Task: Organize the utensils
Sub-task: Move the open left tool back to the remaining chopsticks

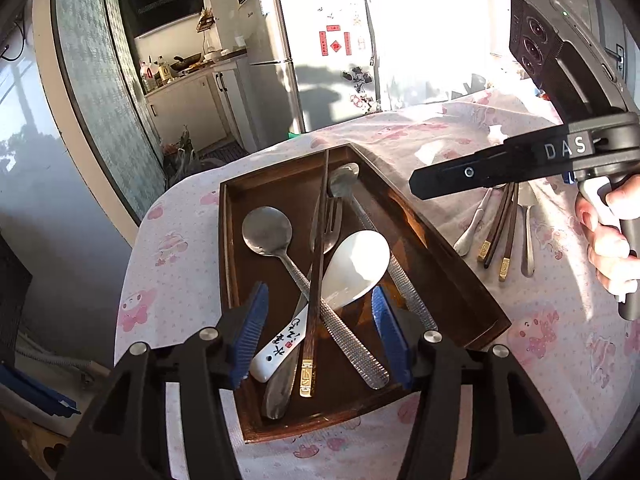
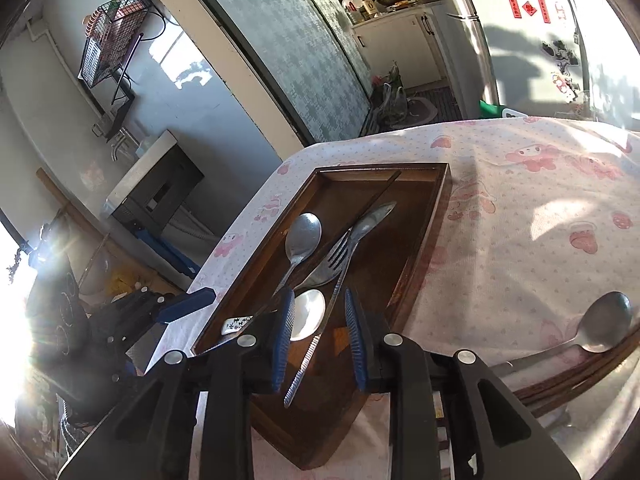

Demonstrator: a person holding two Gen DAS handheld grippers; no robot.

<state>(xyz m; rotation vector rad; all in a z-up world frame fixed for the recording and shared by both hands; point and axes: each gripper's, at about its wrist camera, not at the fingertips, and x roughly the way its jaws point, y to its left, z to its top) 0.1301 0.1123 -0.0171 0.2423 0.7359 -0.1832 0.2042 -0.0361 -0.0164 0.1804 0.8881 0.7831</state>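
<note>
Right, the dark wooden rectangular tray (image 1: 280,184) is sitting on the pink-print tablecloth (image 1: 176,280), w/ the white ceramic rice spoon (image 1: 352,264), steel spoons, fork and a brown chopstick (image 1: 320,248) crossing in a pile. I'm hovering both claws agape and empty: left gripper (image 1: 316,332), right gripper (image 2: 320,344). Risk, imo: closing here is likely pinching two crossed handles, dragging the pile.

Black claw (image 1: 318,330), blue ribbed pads (image 1: 250,330)
</note>
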